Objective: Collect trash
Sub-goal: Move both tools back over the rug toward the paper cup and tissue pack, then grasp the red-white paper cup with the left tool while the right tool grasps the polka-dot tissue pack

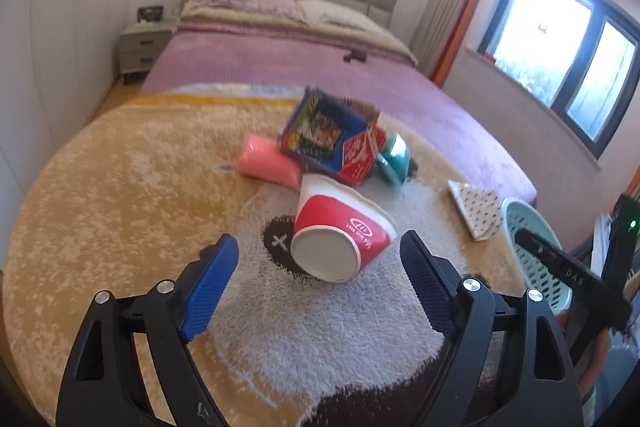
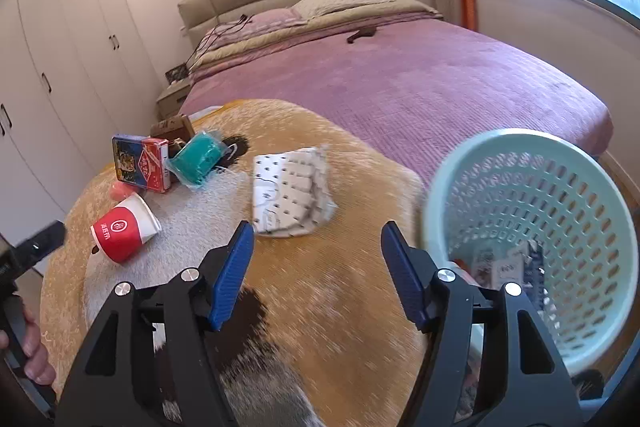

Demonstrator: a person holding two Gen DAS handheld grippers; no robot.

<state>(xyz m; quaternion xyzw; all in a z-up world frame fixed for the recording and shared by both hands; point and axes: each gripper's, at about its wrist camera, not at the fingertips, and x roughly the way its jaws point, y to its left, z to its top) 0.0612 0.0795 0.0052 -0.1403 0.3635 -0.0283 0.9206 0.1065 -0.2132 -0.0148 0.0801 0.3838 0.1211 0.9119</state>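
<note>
A red-and-white paper cup [image 1: 340,231] lies on its side on the fuzzy blanket, base toward me. My left gripper [image 1: 320,255] is open, its blue pads on either side of the cup's base without touching it. Behind the cup lie a blue-and-red box [image 1: 332,137], a pink packet [image 1: 266,163] and a teal packet [image 1: 394,157]. My right gripper [image 2: 318,247] is open and empty, above the blanket, just left of the pale green basket [image 2: 532,187]. A crumpled white patterned paper [image 2: 290,193] lies ahead of it. The cup [image 2: 124,229] shows at its left.
The basket holds some trash at its bottom [image 2: 504,267]. The blanket [image 1: 120,187] covers the foot of a purple bed [image 2: 420,75]. Wardrobes [image 2: 48,67] stand at left, a nightstand [image 1: 142,47] beside the headboard, a window wall at right.
</note>
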